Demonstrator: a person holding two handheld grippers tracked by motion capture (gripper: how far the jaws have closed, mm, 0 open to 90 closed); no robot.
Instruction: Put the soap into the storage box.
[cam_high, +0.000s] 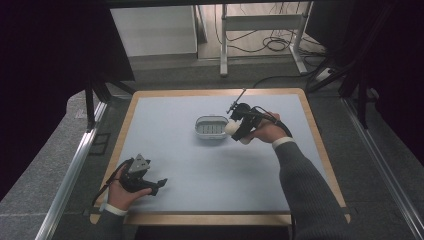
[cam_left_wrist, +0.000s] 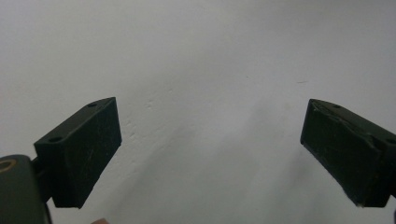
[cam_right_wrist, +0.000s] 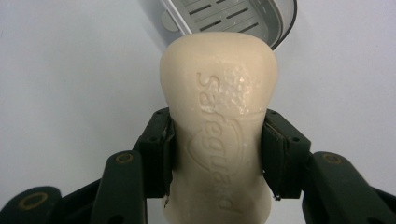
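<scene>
Your right tool pinches the cream soap bar across its waist, just at the 3 o'clock rim of the white slatted soap dish, probably poised to drop it in. The dish looks empty, though it's small from above. Your left tool, jaws spread, idles over bare tabletop at 7 o'clock.

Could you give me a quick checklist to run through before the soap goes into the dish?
1. Right gripper shut on the soap bar, jaws on both sides: ok.
2. Soap dish empty, slotted floor bare: ok.
3. Soap held directly over the dish: not ok, it sits at the dish's right edge.
4. Left gripper open and well away: ok.
5. Grip firm enough not to slip: cannot tell.
</scene>
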